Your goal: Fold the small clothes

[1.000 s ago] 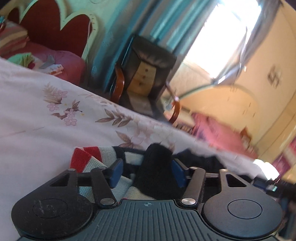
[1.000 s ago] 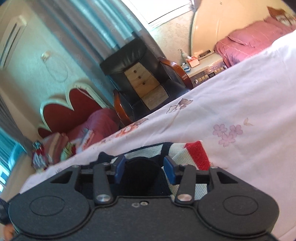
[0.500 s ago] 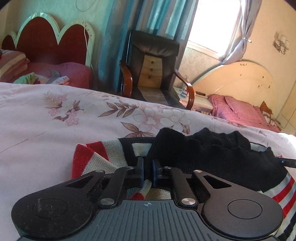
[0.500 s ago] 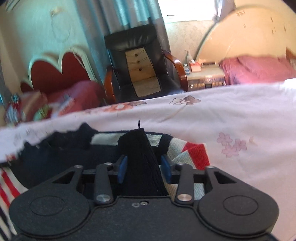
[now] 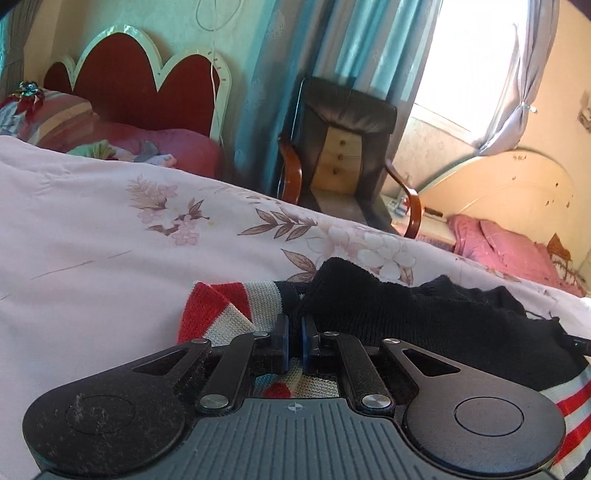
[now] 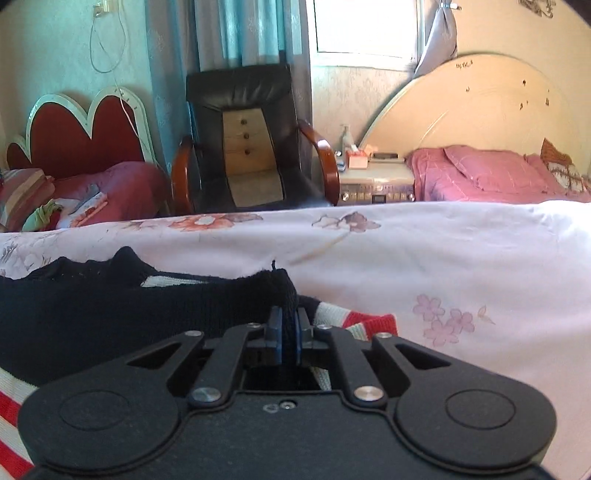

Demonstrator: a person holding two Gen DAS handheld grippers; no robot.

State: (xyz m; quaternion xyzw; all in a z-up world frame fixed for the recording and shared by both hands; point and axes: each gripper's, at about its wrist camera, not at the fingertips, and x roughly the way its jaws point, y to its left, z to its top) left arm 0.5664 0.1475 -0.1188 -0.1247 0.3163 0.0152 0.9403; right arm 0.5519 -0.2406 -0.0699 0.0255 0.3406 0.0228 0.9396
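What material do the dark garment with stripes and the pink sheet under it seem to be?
Dark navy knitted garment with red and white stripes: likely wool or acrylic knit, matte; ribbed loops and fuzzy edges show. Pale pink floral bedsheet: thin woven fabric, perhaps cotton, smooth with soft creases.

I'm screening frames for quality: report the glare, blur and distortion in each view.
Left wrist: the window is blown out white, the scene tilts, fisheye bends the edges; the sweater and left gripper stay sharp. Right wrist: level horizon, milder window glare, right gripper sharp, dark knit shows little detail.
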